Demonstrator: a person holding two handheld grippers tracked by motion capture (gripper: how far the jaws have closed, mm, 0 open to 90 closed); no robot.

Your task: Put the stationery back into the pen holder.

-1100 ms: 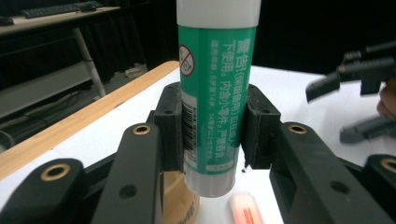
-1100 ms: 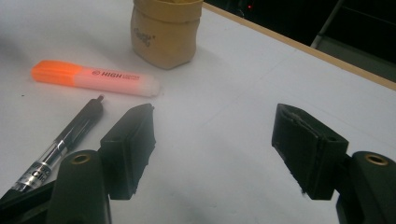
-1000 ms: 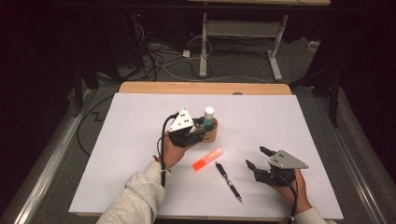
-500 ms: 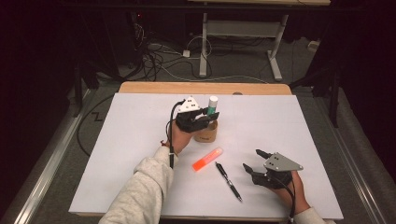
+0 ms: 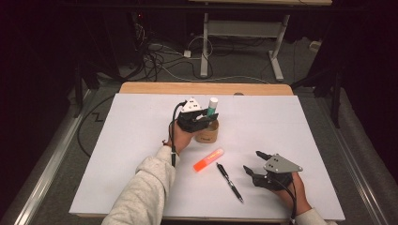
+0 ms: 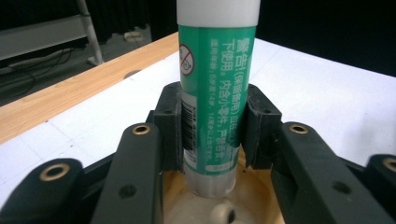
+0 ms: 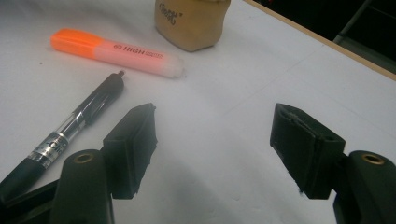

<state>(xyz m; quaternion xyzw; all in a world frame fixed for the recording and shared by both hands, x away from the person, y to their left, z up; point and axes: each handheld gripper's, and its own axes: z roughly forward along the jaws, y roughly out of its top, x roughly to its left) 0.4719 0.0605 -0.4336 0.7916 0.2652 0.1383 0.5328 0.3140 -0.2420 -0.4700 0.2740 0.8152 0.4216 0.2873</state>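
Clamping the glue stick [image 6: 217,93], the left claw [image 6: 212,135] hides the cup's [image 5: 208,135] rim.

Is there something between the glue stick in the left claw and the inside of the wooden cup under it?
Nothing visible blocks it. The left claw holds the green glue stick with white cap upright, its lower end just above the round tan wooden cup, whose mouth looks open; a small pale object lies inside.

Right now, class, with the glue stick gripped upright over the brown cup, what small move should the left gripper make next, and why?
Probably open the left gripper and let go. Its jaws clamp the glue stick upright, and the stick's base already sits inside the cup, so release should leave it standing there. The highlighter and pen lie on the table for later.
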